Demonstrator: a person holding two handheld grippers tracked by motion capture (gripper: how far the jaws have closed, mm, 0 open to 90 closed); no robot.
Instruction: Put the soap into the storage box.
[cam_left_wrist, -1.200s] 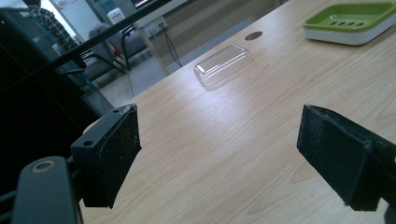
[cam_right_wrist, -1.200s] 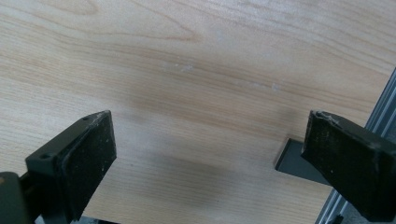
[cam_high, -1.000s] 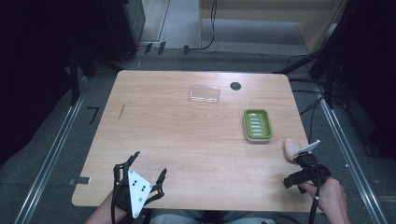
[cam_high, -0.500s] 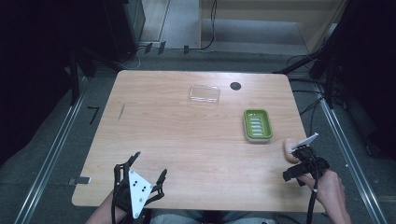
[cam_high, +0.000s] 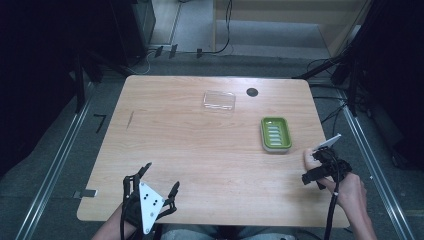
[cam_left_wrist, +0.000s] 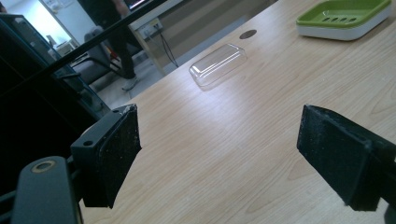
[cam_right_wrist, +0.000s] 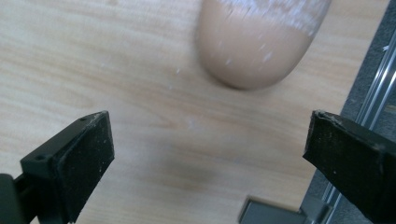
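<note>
I see the green soap dish (cam_high: 275, 133) on the right half of the bench (cam_high: 200, 145), its slotted insert bare, with nothing lying in it. In the left gripper view the same dish (cam_left_wrist: 344, 16) sits at the far right, a white base under the green tray. Toward the far edge lies a clear plastic lid (cam_high: 219, 100), hollow side down, well apart from the dish; beside it is a dark round hole (cam_high: 252, 92) in the bench top.

My left hand-held gripper (cam_high: 159, 183) hovers over the near-left corner of the bench with its jaws spread wide and nothing between them. My right hand-held gripper (cam_high: 320, 162) is at the right edge, near the dish's near end, jaws also spread and empty. Just ahead of it lies a tan, rounded bar (cam_right_wrist: 261, 39) with a whitish, scuffed top, resting on the bench outside the dish; it looks like soap, though I cannot tell for sure.
</note>
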